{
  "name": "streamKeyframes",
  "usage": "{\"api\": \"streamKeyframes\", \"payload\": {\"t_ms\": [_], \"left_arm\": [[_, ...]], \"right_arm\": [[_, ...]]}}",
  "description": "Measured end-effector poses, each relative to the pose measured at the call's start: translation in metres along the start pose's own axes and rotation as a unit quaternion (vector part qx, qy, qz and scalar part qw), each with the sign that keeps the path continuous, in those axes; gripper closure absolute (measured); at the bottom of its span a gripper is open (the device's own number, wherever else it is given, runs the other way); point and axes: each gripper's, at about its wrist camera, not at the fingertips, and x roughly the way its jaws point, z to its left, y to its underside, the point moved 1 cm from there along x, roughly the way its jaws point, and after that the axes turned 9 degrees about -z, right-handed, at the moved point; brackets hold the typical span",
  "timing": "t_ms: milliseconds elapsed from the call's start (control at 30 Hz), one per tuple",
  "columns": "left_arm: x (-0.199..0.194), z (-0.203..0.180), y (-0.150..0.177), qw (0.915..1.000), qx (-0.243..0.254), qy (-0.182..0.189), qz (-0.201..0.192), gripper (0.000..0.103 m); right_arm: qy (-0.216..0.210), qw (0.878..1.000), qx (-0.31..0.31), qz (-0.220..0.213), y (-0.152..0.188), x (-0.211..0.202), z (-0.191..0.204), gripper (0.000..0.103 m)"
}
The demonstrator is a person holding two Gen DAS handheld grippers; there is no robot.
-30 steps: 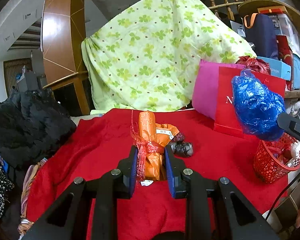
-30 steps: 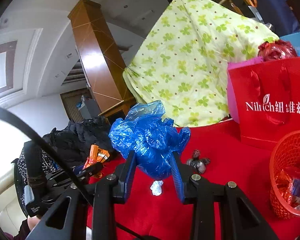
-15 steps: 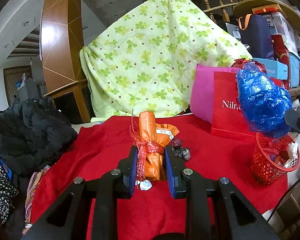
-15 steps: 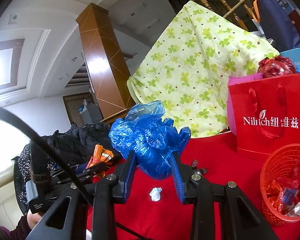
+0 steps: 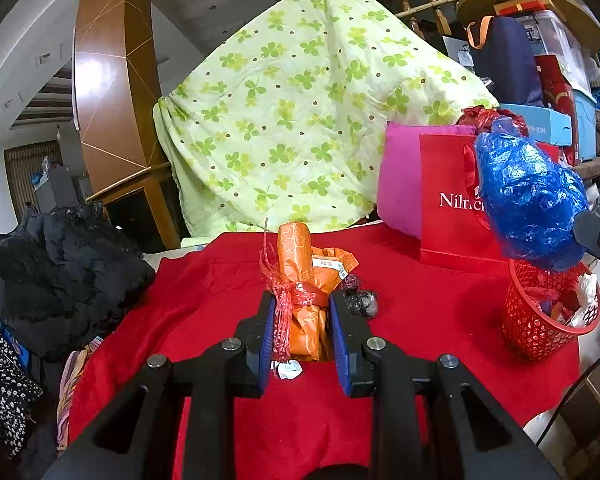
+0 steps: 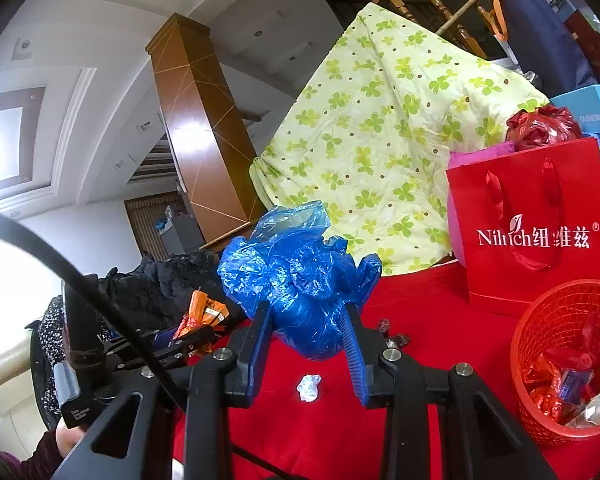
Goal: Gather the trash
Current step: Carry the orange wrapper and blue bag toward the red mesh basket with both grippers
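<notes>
My left gripper (image 5: 302, 316) is shut on a crumpled orange wrapper bundle (image 5: 300, 280) tied with red netting, held above the red cloth (image 5: 420, 320). My right gripper (image 6: 306, 328) is shut on a crumpled blue plastic bag (image 6: 296, 276), also lifted off the cloth; the same blue plastic bag (image 5: 528, 200) hangs over the red mesh basket (image 5: 540, 328) in the left wrist view. That red mesh basket (image 6: 548, 328) holds several wrappers. A white paper scrap (image 6: 309, 387) and dark foil wrappers (image 5: 360, 300) lie on the cloth.
A red paper shopping bag (image 6: 532, 216) and a pink cushion (image 5: 398, 184) stand behind the basket. A green clover-print quilt (image 5: 300, 120) drapes at the back. Black clothing (image 5: 56, 272) is piled at the left. The cloth drops off at the right, beyond the basket.
Both grippers have drifted a little with their loads still held; the blue bag now sits further right and nearer the basket in the left wrist view.
</notes>
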Motion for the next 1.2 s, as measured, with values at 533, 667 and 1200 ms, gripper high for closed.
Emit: {"api": "streamKeyframes", "payload": {"t_ms": [533,667,1200], "left_arm": [[0.005,-0.007,0.003,0.9998,0.018,0.006,0.008,0.076],[0.006,-0.011,0.004,0.9997,0.022,0.009,0.012,0.076],[0.008,-0.025,0.006,0.9989,0.038,0.018,0.019,0.075]], "right_arm": [[0.008,1.0,0.013,-0.004,0.001,-0.01,-0.005,0.066],[0.012,1.0,0.016,-0.006,0.001,-0.013,-0.006,0.066],[0.011,1.0,0.022,-0.005,0.001,-0.023,-0.008,0.066]]}}
